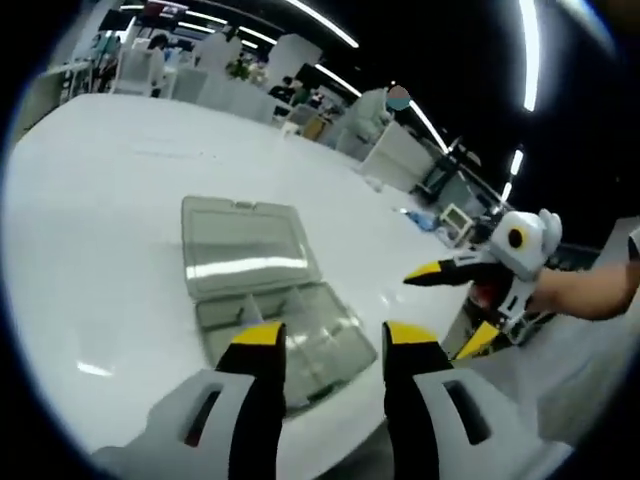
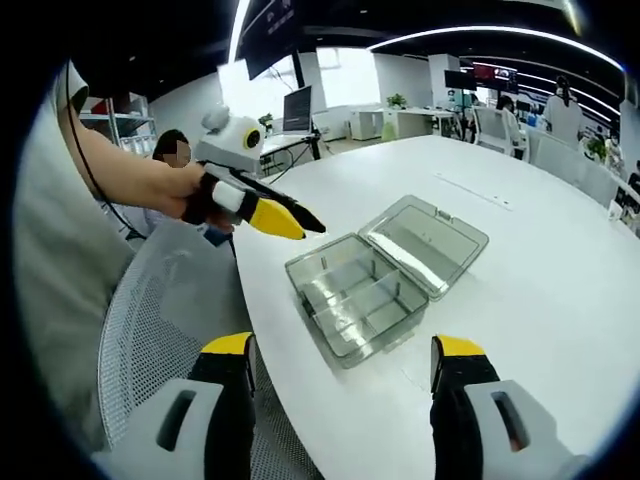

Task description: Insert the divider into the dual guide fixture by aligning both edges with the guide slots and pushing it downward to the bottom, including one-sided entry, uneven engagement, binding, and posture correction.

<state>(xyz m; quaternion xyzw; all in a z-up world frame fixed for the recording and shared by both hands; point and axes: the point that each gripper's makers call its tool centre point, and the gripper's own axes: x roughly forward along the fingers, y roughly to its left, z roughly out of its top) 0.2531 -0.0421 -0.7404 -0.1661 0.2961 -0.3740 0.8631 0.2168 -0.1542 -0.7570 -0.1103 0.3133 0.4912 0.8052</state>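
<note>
Clear box (image 2: 385, 275) w/ lid open lies on white table (image 2: 540, 290), dividers inside. L gripper (image 1: 332, 345) jaws apart, empty; R gripper (image 2: 343, 362) jaws wide apart, empty, both above box.

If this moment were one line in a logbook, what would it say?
box: open on table | left gripper: open, empty | right gripper: open, empty

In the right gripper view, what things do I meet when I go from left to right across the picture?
Person's sleeve → mesh chair → left gripper → compartment box → its open lid → white table.
</note>
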